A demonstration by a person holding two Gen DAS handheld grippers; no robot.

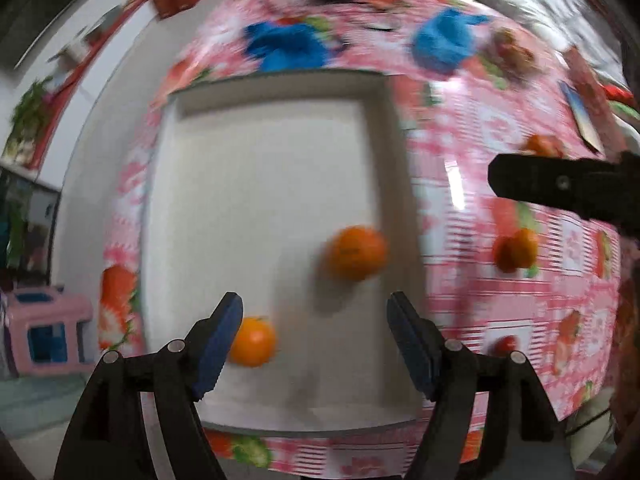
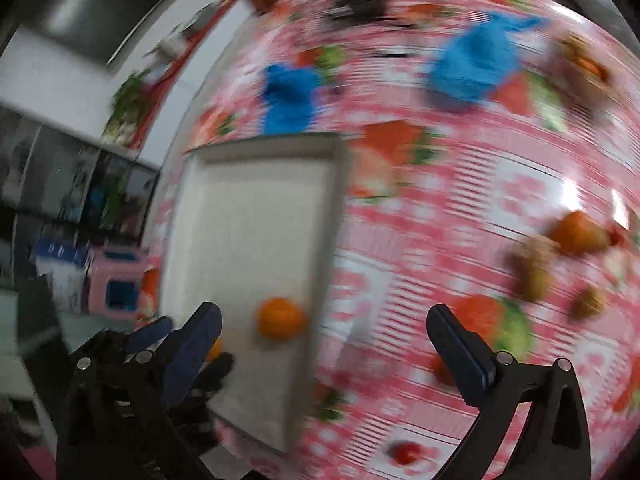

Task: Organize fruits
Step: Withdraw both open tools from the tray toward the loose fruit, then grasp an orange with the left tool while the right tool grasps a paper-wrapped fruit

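While two oranges (image 1: 356,254) lie in the white tray (image 1: 256,168), more fruit (image 2: 576,232) sits loose on the tablecloth (image 2: 460,220) to its right, nearer the right gripper (image 2: 324,328); both it and the left gripper (image 1: 314,332) are spread, holding nothing.

Tray (image 1: 256,184) mostly bare; two oranges (image 1: 356,254) near end.

left wrist: looks steeply down, close over shallow white rectangular tray (image 1: 260,184) beyond its tongs | right wrist: tilted down, tray ahead-left of its tongs | shared: tray, pink strawberry-print tablecloth (image 2: 440,240)
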